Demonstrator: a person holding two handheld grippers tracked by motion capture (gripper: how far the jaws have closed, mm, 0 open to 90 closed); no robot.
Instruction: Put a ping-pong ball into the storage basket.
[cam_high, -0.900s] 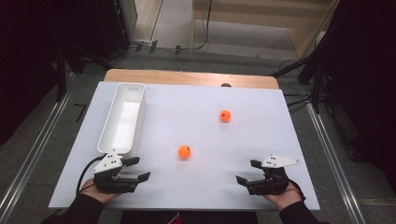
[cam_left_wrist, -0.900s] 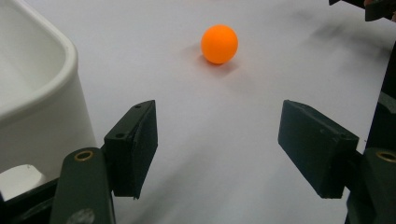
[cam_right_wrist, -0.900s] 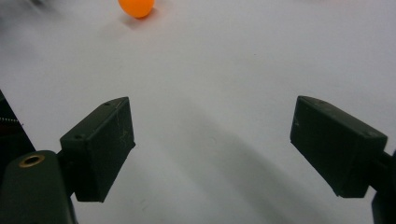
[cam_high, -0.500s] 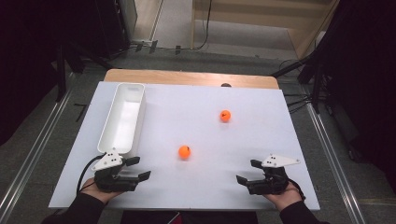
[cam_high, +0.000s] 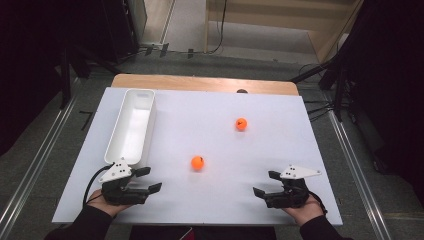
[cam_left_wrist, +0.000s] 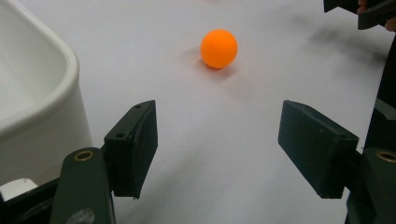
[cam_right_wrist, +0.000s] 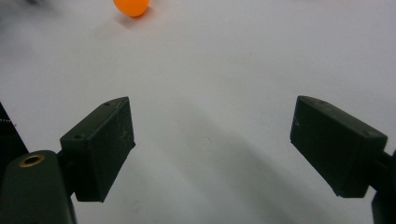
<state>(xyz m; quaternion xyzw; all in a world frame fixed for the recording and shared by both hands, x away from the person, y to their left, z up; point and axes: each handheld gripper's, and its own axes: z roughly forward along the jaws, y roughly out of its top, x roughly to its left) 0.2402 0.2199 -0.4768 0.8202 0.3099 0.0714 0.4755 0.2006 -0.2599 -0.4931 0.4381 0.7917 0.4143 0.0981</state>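
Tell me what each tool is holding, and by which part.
Nothing is held. The left tool and the right tool both stand open over bare table, jaws apart with nothing between them. The near ball lies untouched ahead of them.

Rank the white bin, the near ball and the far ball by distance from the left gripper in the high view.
From the left gripper, nearest first:
1. White bin: its near end lies just beyond the gripper, on the table's left.
2. Near ball: mid-table, to the gripper's right.
3. Far ball: farther back and right.
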